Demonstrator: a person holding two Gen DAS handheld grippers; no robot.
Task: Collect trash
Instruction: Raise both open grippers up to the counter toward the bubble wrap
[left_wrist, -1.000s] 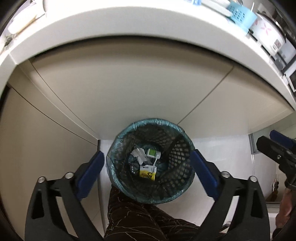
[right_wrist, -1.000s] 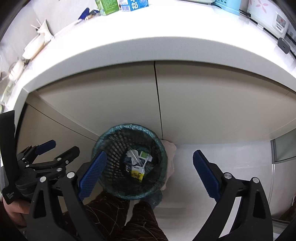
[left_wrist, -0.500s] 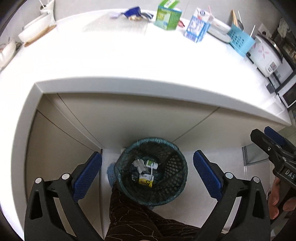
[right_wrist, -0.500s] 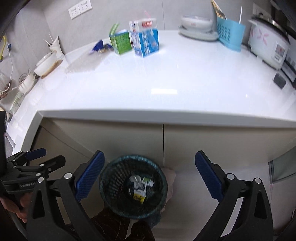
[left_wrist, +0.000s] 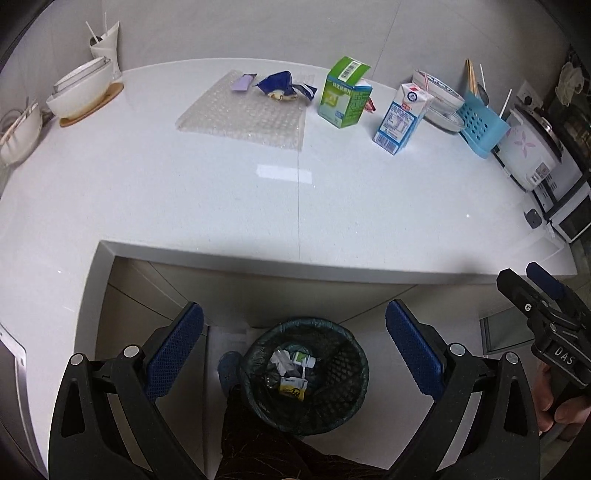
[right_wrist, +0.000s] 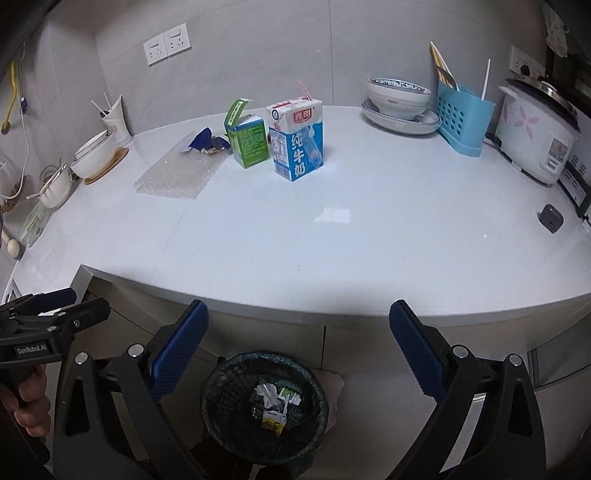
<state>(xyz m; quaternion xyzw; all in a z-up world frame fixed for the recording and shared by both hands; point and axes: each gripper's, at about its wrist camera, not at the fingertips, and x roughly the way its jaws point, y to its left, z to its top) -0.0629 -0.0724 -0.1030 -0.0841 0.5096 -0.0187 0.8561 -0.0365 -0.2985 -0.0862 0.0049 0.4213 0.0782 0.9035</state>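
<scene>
Trash on counter: blue milk carton (right_wrist: 297, 140) upright, just beside green carton (right_wrist: 248, 138) with flap raised; crumpled blue wrapper (left_wrist: 282, 85) on bubble wrap sheet (left_wrist: 243, 112)
Waste basket (right_wrist: 263, 406): on floor below white countertop (right_wrist: 332, 229); wrappers inside
Left gripper (left_wrist: 293, 350): fingers spread wide, holding nothing; above basket
Right gripper (right_wrist: 298, 350): fingers spread wide, holding nothing
Surroundings: stacked bowls (right_wrist: 399, 101), blue utensil caddy (right_wrist: 463, 118), rice cooker (right_wrist: 535, 129) at rear right

Right tool (right_wrist: 297, 345) spread wide, above lined bin (right_wrist: 264, 406), milk carton (right_wrist: 297, 142) on counter (right_wrist: 332, 236)
</scene>
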